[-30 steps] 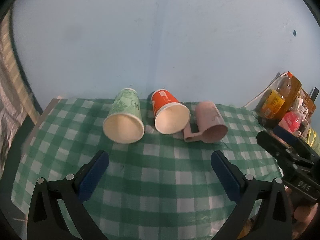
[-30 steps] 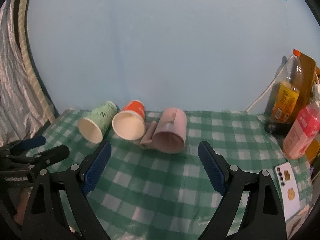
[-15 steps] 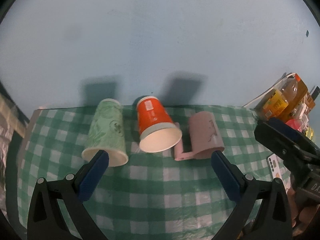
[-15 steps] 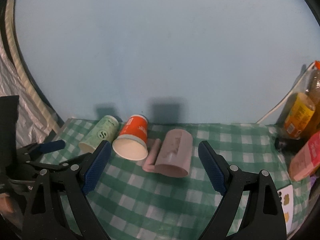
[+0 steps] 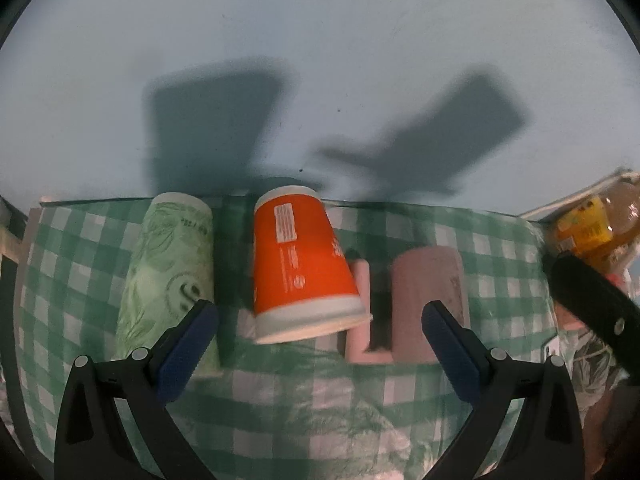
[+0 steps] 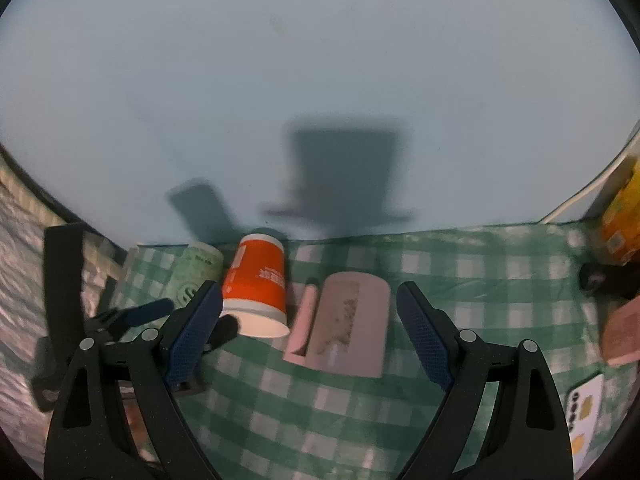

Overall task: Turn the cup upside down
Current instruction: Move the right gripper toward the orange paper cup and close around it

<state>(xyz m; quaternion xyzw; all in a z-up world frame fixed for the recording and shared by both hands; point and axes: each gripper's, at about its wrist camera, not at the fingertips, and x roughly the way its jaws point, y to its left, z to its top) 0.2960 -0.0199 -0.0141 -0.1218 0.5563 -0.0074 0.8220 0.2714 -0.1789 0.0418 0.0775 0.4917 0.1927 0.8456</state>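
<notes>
Three cups lie on their sides in a row on the green checked tablecloth [image 5: 280,408], mouths toward me: a green paper cup [image 5: 168,276], an orange paper cup [image 5: 300,268] and a pink mug [image 5: 428,300] with its handle to the left. My left gripper [image 5: 320,344] is open and empty, its fingers either side of the orange cup's rim. My right gripper [image 6: 310,328] is open and empty, in front of the pink mug [image 6: 348,320] and the orange cup [image 6: 256,284]. The green cup [image 6: 194,276] is partly hidden there.
A pale blue wall stands right behind the cups. Bottles [image 5: 592,228] stand at the table's right end, a pink pack [image 6: 620,332] and a phone [image 6: 584,408] lie near them. The left gripper's body [image 6: 120,320] shows in the right wrist view.
Both grippers have moved forward and lower toward the cups, which now look much larger. The cups have not moved. Both jaws stay open.
</notes>
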